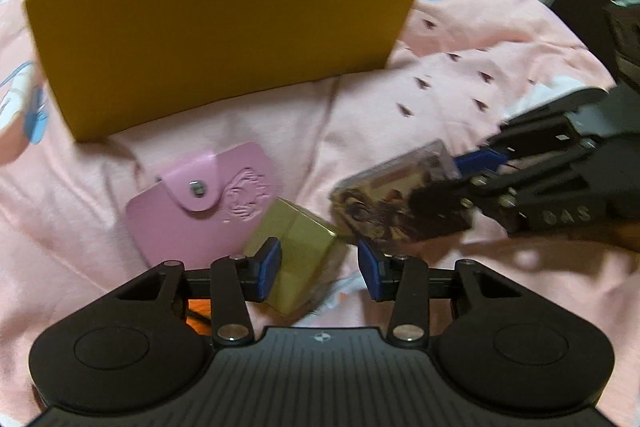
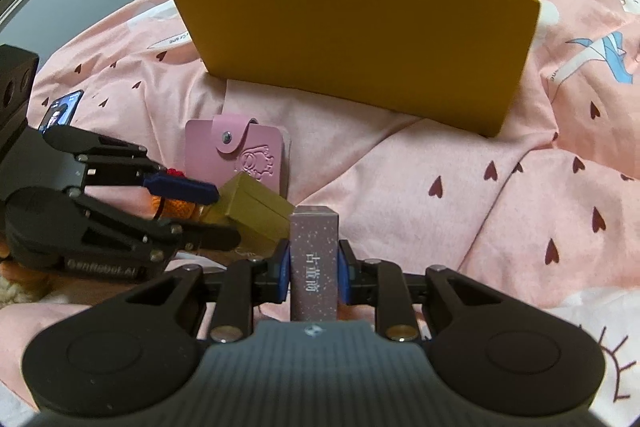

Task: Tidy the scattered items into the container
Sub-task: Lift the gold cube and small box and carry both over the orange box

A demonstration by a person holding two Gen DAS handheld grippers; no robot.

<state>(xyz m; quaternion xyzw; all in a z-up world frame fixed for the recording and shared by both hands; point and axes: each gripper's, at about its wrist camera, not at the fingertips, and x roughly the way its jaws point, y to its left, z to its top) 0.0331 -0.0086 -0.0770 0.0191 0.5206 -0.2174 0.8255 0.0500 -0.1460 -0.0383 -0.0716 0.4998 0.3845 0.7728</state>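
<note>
Yellow box: open-topped card container, ahead of both tools on the pink bedspread. Light and stiff, probably easy to shove; something round and pink already shows inside.

Pink snap wallet: flat, soft leather-like cover with an embossed figure and a stud flap, lying ahead-left of the left tool. Likely limp and light; best pinched across an edge.

Gold box: small, glossy, hard-cornered carton between the left tool's jaws. The left blue pad touches it, the right pad stands clear, so it is not gripped. Likely slippery; take it across flat faces.

Clear-cased picture card: thin, rigid, clamped in the right tool, narrow, pressing both broad sides. Light, possibly brittle at the edges.
</note>
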